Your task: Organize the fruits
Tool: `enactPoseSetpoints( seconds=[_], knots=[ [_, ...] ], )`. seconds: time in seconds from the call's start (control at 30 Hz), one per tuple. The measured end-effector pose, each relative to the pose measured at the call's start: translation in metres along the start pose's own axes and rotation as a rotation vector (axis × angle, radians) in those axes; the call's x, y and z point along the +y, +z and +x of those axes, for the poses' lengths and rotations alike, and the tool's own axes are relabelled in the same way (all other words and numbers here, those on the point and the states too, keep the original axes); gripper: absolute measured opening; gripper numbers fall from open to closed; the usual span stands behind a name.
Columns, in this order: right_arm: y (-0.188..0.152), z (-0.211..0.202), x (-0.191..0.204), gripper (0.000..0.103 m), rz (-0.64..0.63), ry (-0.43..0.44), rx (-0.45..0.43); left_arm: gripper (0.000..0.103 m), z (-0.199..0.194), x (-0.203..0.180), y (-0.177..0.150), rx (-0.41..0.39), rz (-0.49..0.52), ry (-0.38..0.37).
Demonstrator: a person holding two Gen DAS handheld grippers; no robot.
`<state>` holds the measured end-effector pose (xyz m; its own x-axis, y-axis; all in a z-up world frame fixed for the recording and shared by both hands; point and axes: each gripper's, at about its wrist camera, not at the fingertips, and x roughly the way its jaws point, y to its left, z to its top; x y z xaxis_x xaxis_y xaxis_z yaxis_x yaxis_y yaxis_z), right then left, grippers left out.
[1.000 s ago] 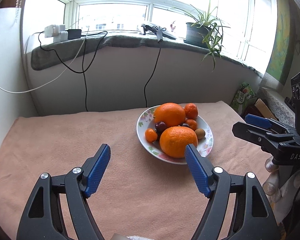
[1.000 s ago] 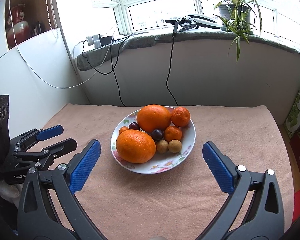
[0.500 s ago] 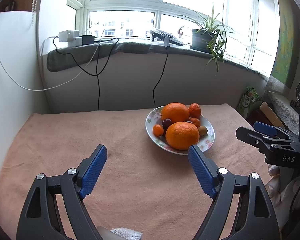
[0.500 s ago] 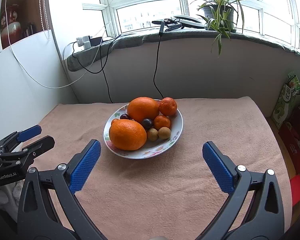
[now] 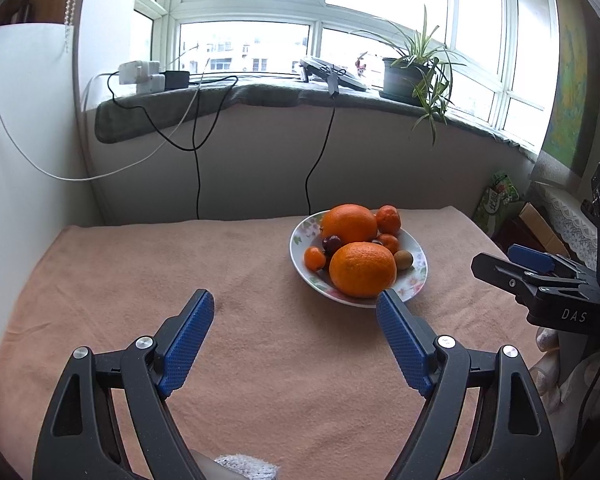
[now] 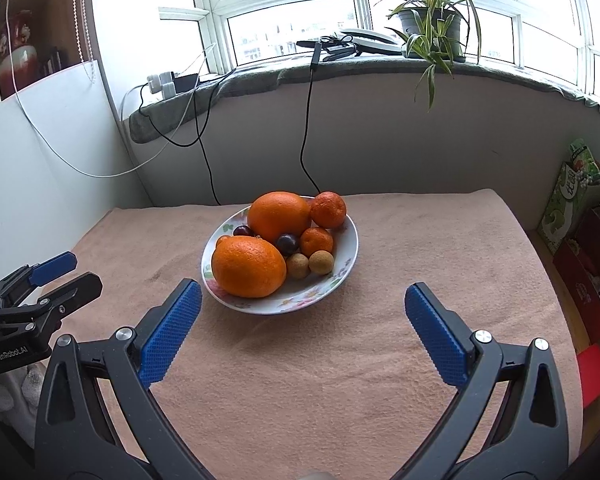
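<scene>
All the fruit sits piled in the white floral-rimmed china plate (image 6: 350, 240) on the table covered with a peach terry cloth (image 6: 420, 248): 2 large oranges, the near large orange (image 6: 248, 266) and the far large orange (image 6: 279, 216), 2 small mandarins at the back right (image 6: 329, 209), a smaller orange fruit on the left edge (image 5: 314, 258), 2 dark plums (image 6: 287, 243) and 2 small tan round fruits (image 6: 321, 262) at the front right.

The left tool (image 5: 296, 318) has its blue pads wide apart with nothing between them; its jaws have just been opening. It hangs over bare cloth, short of the plate. The right tool (image 6: 302, 306) is likewise spread and empty, its tips just in front of the plate rim.

The heap is the risk. The small fruits lean against the big oranges, so lifting or nudging either orange could probably send plums or tan fruits rolling off the shallow plate and across the cloth toward the table edge. A pad pushing the rim could slide or tip the plate on the soft cloth. Round, smooth fruit may squirt out of flat pads if clamped off-centre, and the plums would bruise under a hard squeeze. Both tools heading for the same plate could also collide.
</scene>
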<state>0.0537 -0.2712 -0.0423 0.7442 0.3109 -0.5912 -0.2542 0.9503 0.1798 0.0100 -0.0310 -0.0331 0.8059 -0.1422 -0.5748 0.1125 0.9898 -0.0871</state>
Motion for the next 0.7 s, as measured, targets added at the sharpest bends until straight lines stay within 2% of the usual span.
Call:
enactPoseSetpoints(
  seconds=[0.7],
  knots=[
    [-0.0037, 0.0036, 0.0041, 0.103, -0.003, 0.002, 0.01, 0.084, -0.0031, 0.0027, -0.0016, -0.004, -0.011, 0.024]
  ],
)
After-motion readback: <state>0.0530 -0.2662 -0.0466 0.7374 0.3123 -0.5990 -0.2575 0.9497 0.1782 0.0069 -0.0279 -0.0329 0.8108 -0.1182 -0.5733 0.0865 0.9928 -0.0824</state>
